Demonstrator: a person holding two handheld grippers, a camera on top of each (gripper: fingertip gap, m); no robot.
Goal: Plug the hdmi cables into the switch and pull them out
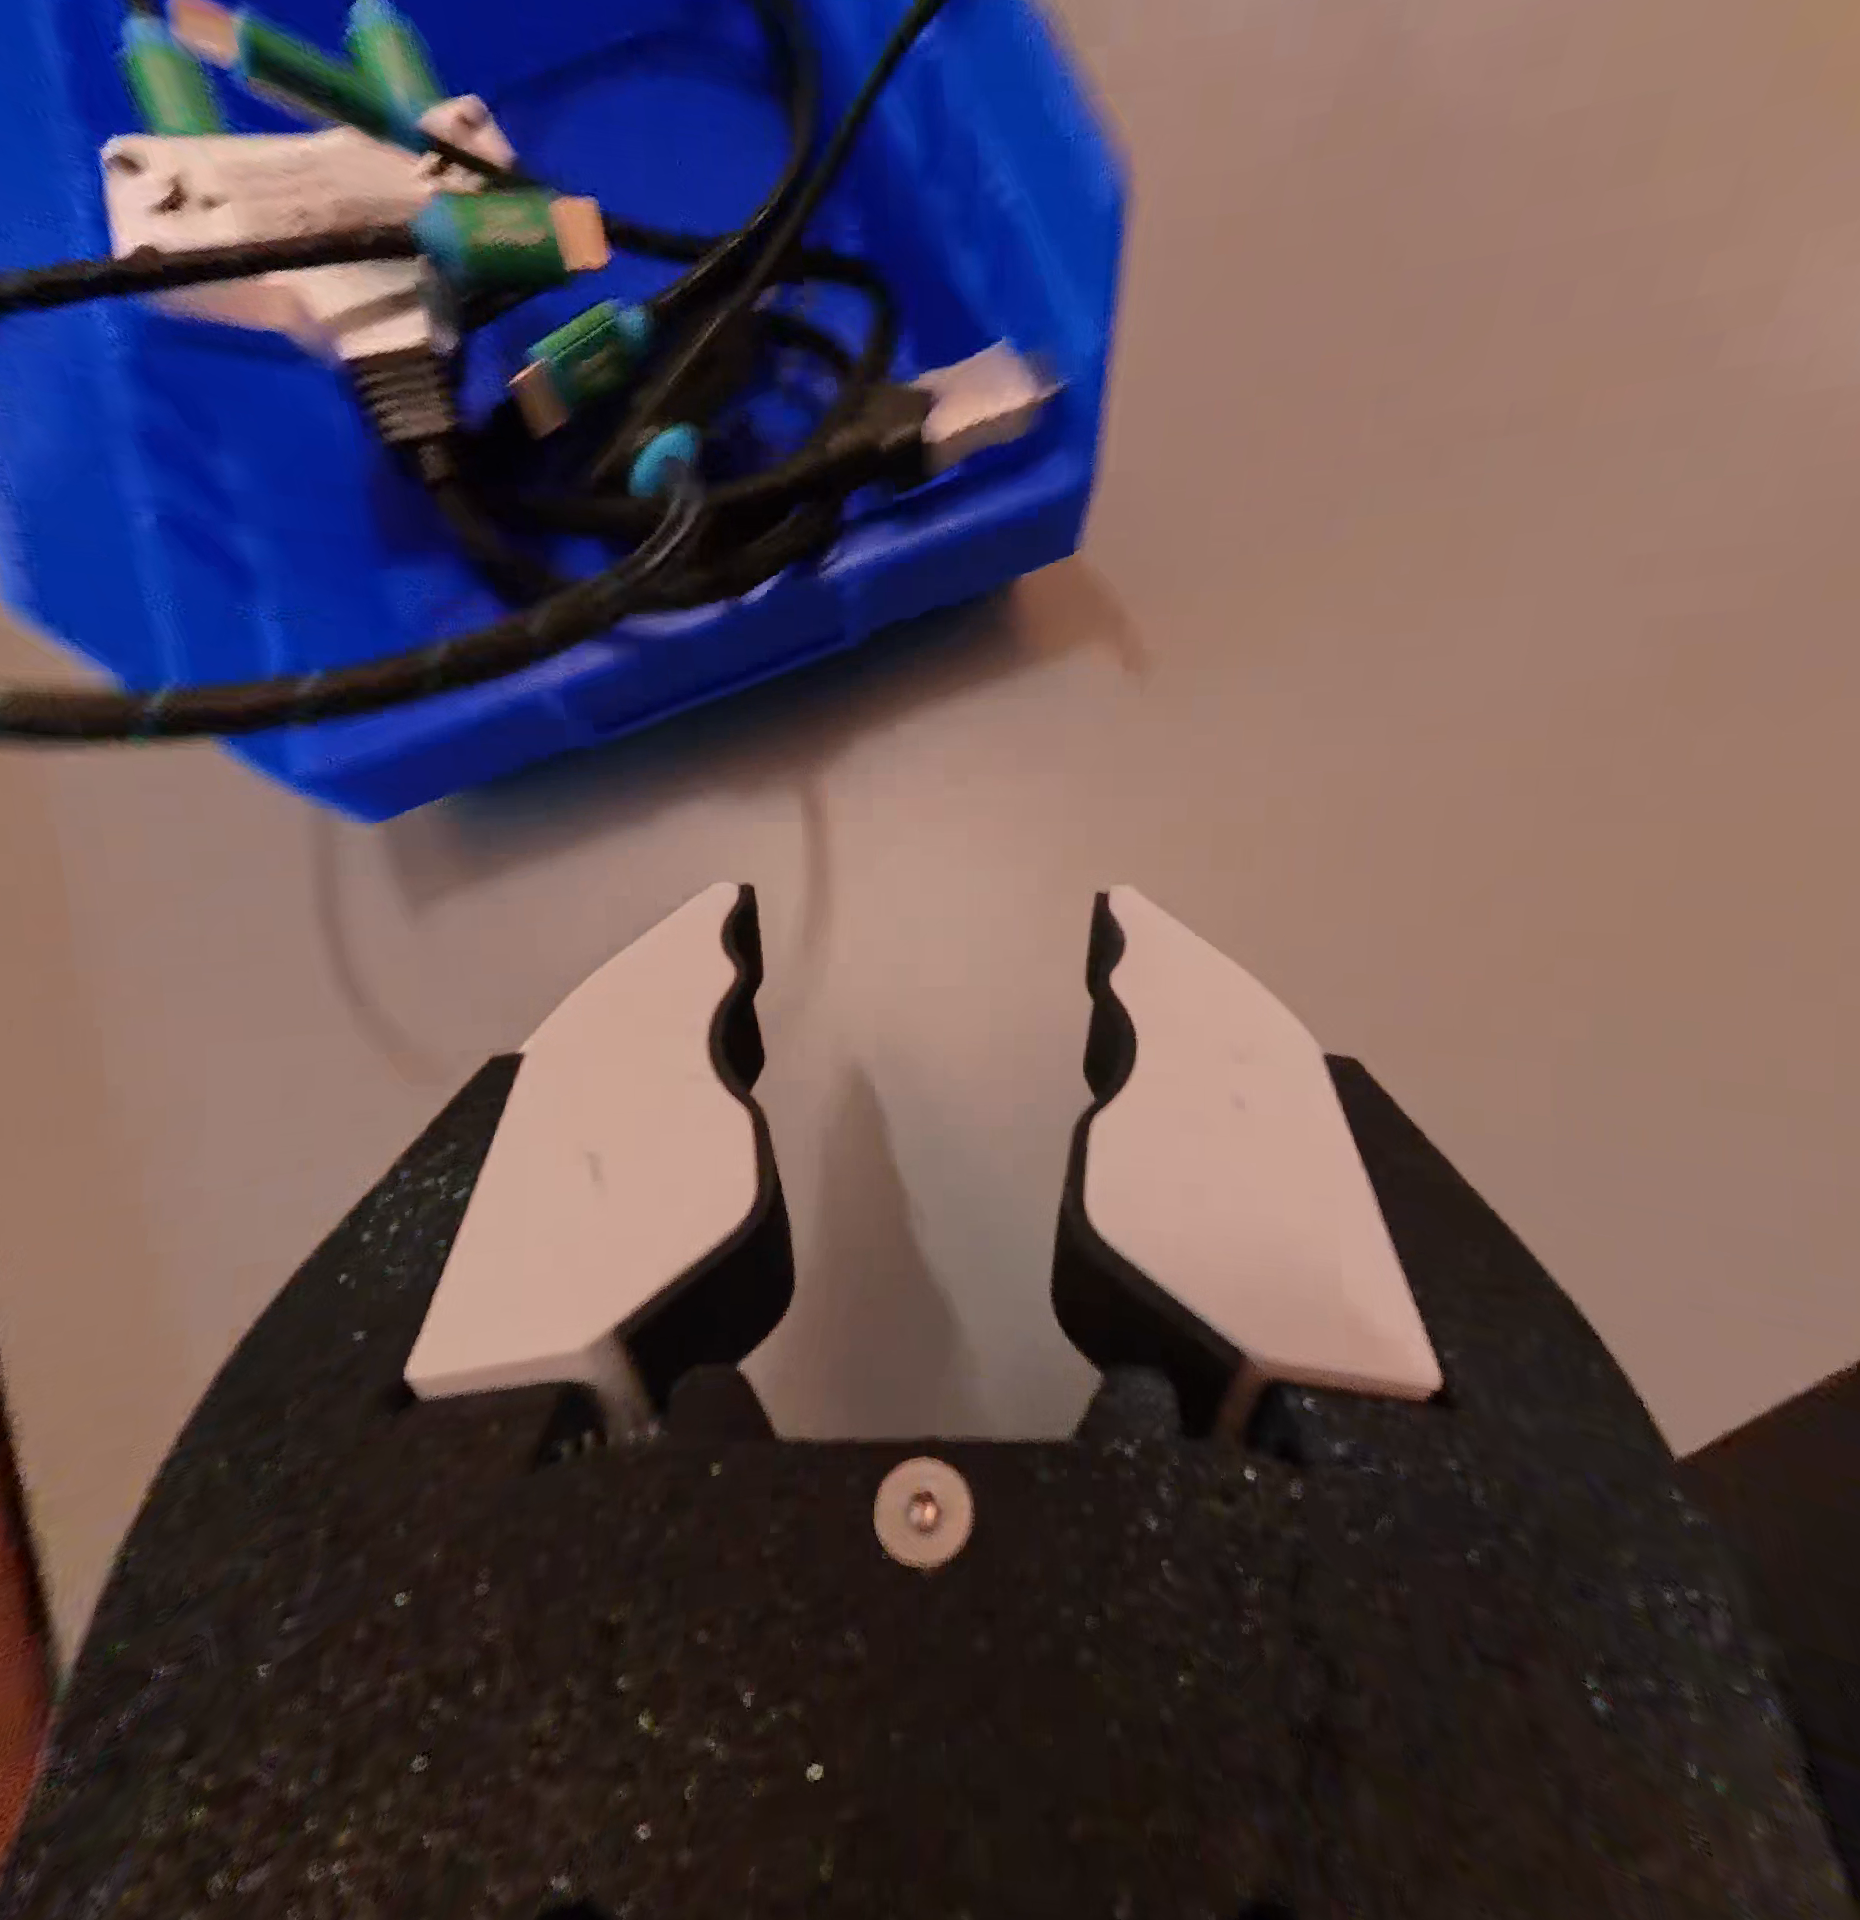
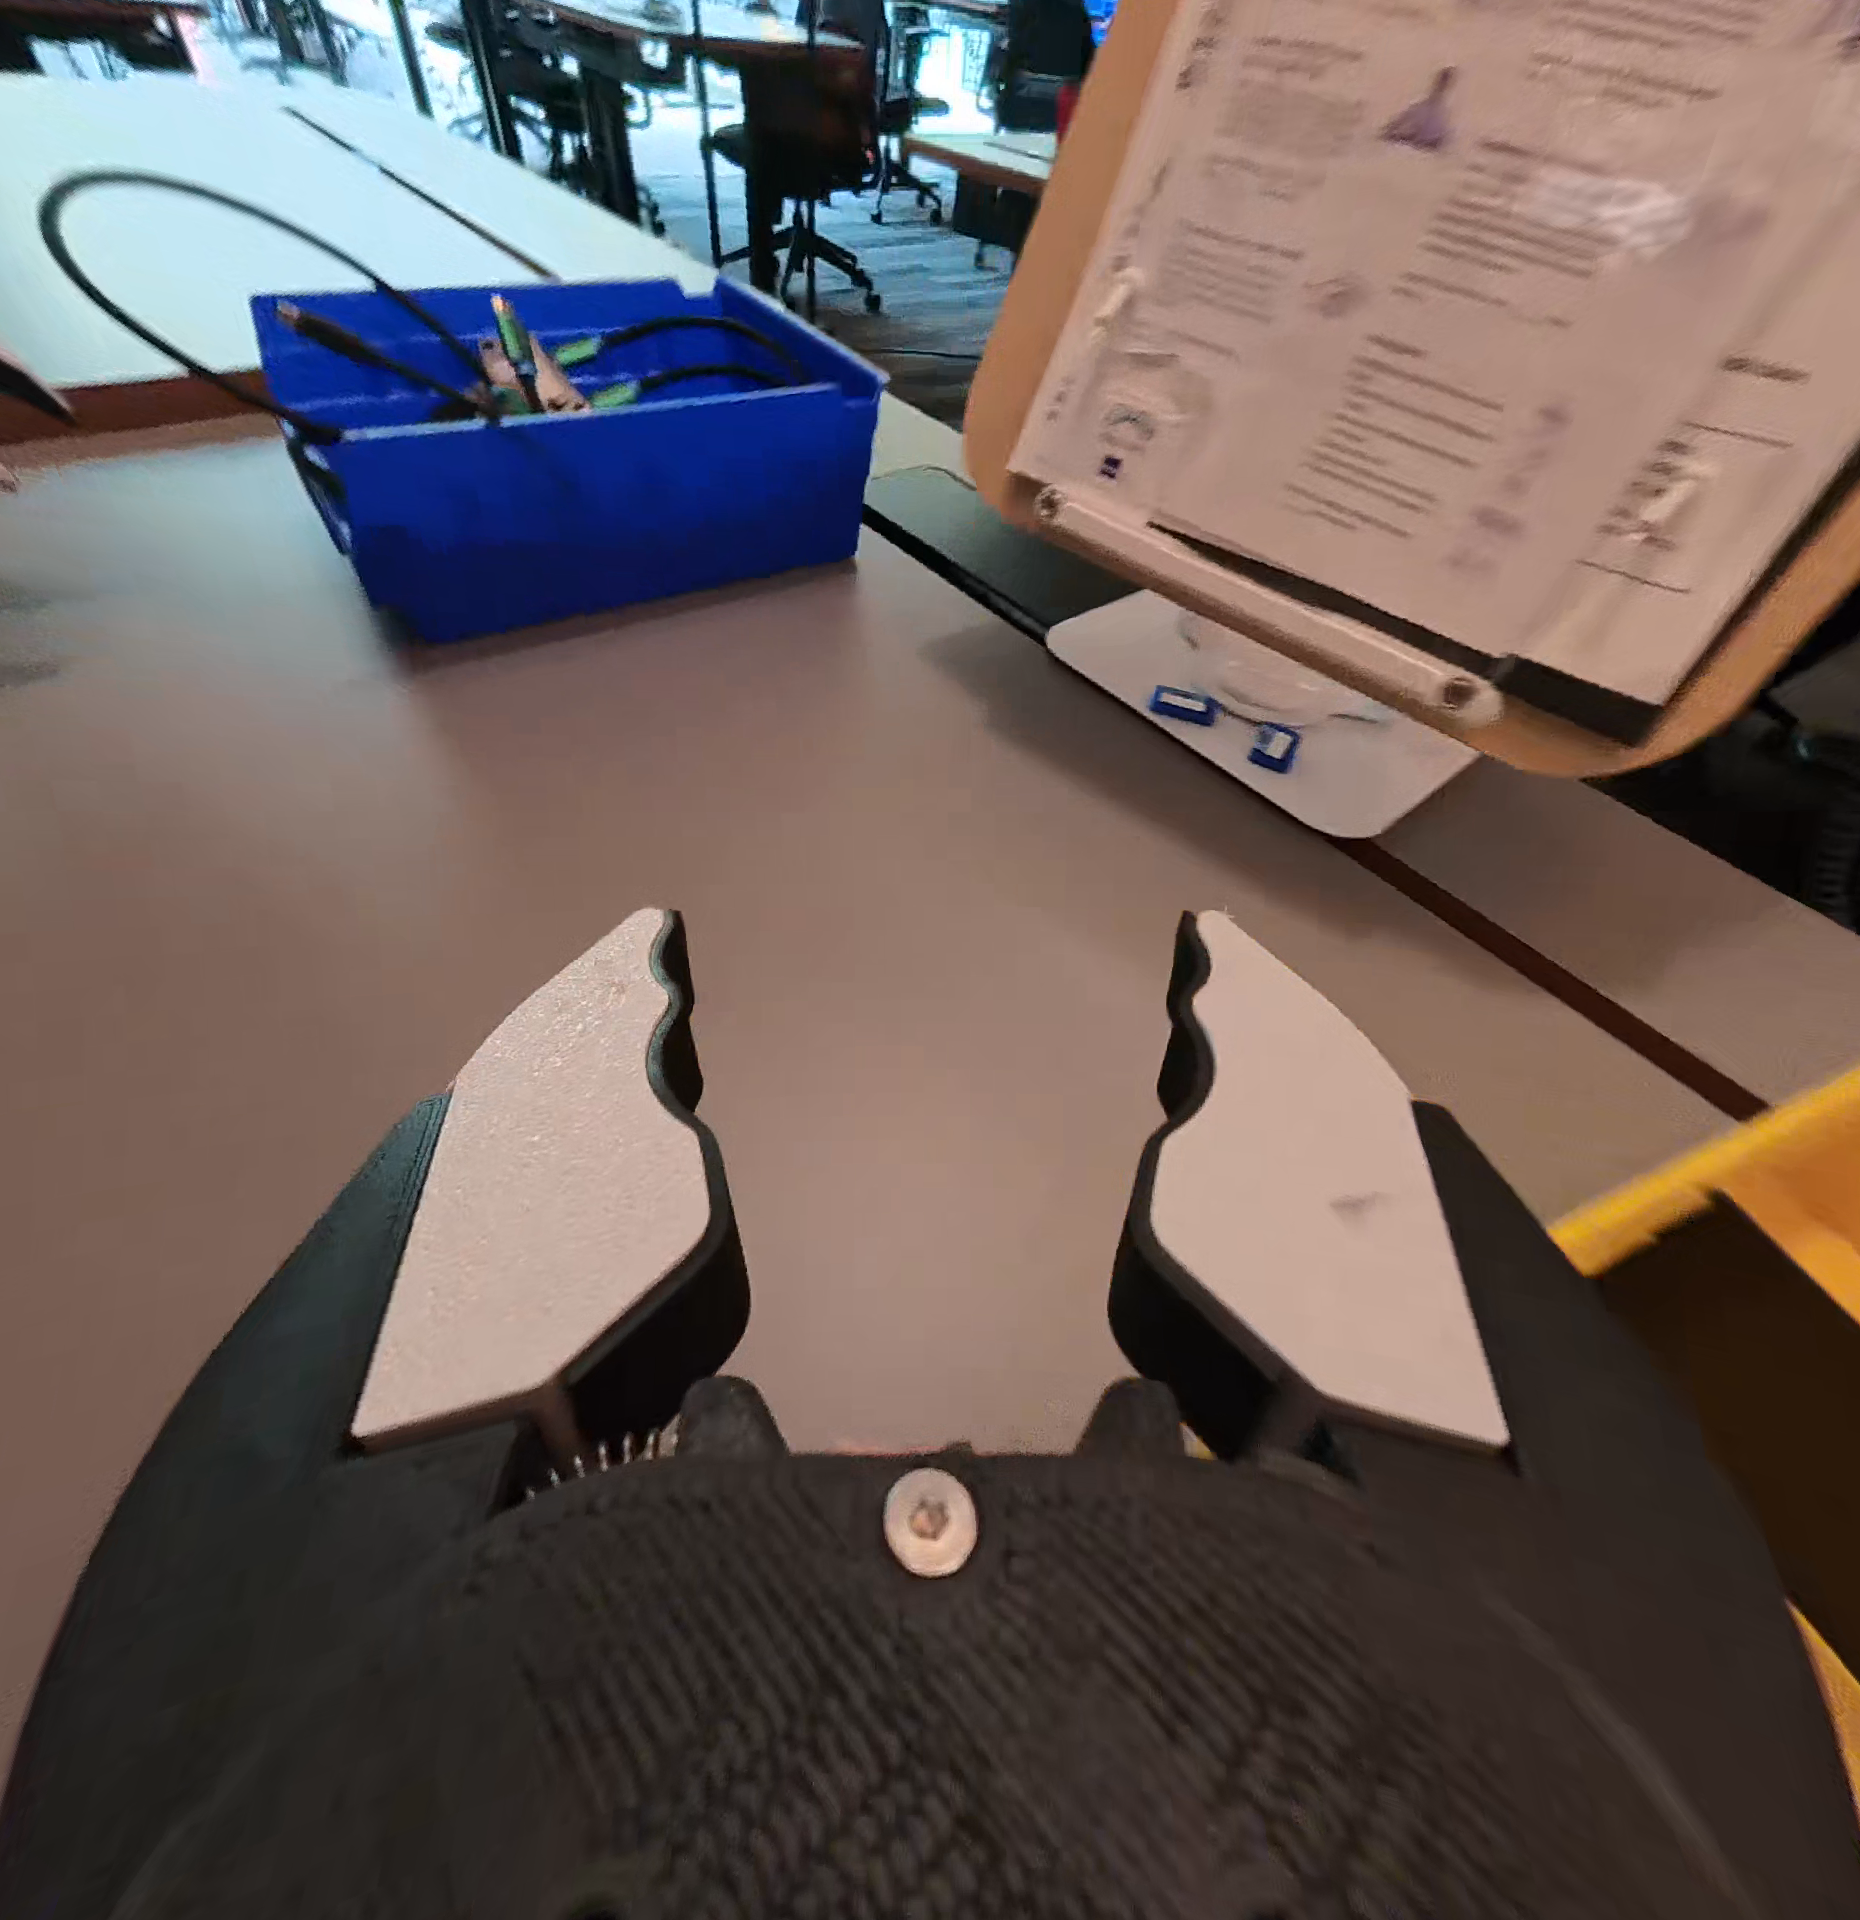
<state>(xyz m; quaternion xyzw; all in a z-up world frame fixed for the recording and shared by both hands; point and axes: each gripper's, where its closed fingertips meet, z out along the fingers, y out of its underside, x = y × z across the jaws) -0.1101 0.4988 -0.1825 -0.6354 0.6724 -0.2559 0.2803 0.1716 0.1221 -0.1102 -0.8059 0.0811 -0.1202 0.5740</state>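
Blue bin (image 1: 905,582): holds tangled HDMI cables (image 1: 593,364) and, apparently, a silver switch (image 1: 271,197). Left gripper (image 1: 924,904) and right gripper (image 2: 928,925): both spread, empty, near the bin over grey table (image 2: 490,831).

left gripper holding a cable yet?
No. The left gripper is open with nothing between its fingers; the HDMI cables lie in the blue bin.

Both the left gripper (image 1: 924,904) and the right gripper (image 2: 931,930) have rough, speckled black printed bodies. Each carries two pale grey fingers (image 1: 614,1132) with wavy black inner edges (like small teeth), and one silver screw (image 2: 929,1522) sits at the centre.
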